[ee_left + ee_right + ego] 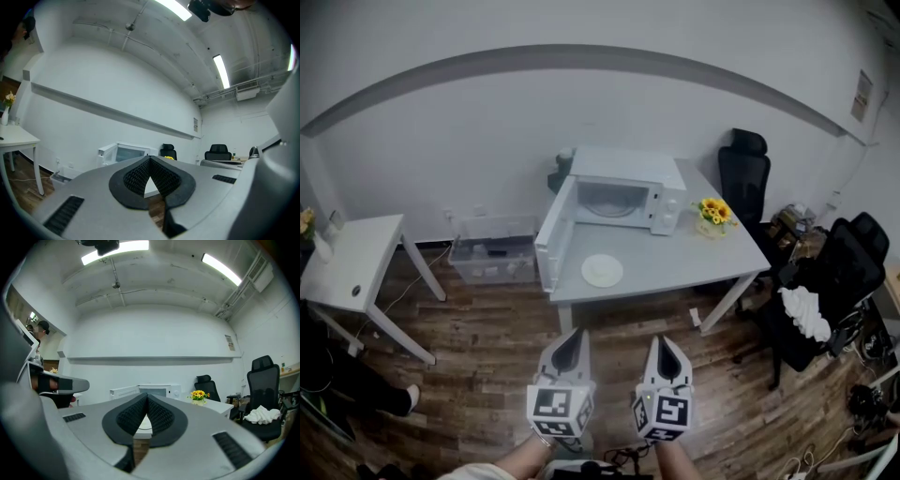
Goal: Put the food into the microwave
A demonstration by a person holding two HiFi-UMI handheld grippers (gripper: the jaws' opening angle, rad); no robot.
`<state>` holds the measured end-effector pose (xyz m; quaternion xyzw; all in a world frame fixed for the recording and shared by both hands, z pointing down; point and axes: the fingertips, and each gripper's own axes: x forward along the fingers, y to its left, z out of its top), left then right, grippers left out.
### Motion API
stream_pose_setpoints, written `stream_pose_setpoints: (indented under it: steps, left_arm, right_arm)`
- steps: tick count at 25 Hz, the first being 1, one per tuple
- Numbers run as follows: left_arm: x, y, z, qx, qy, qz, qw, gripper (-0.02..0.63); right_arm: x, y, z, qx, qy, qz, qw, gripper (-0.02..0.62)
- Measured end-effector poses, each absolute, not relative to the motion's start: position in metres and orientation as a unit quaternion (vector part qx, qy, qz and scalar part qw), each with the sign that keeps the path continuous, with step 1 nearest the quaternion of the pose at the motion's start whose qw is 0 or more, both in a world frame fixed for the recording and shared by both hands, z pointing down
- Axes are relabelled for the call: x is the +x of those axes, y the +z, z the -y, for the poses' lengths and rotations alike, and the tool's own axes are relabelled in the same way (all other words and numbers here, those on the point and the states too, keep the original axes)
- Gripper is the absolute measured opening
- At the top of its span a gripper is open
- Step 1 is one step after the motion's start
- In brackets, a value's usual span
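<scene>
Wood-plank floor underfoot, white walls, and a pale grey table (703, 255) dead ahead. Both tongs hang level over the floor, side by side and well short of that table. The left gripper (571, 339) has its black ribbed pads pressed together on nothing, and the right gripper (664, 343) is closed and empty too.

Beyond them, near the table's front edge, lies the round white plate (602, 270). I take it to carry the food, though what is on it is too small to make out. Behind it sits the boxy white microwave (623, 197), its hinged white door (555, 234) swung out to the left and the cavity bare.

This reads as the approach. Best to spread the jaws before arriving, come in low and flat, and pinch the plate's near rim. The right gripper looks to have the cleaner line, since the open door crowds the left. Keep the plate level, and mind the yellow flower pot (712, 212) off to the right.
</scene>
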<state>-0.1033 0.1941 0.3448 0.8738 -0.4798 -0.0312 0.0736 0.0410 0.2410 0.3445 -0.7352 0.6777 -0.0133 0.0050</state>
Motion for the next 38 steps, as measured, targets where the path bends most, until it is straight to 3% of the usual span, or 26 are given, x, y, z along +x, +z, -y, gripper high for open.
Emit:
stream_pose_setpoints:
  steps: [38]
  left_arm:
    - [0.023, 0.346, 0.135, 0.862, -0.025, 0.498, 0.09, 0.009]
  right_arm:
    - [0.146, 0.339, 0.1, -0.698, -0.017, -0.716, 0.001, 0.02]
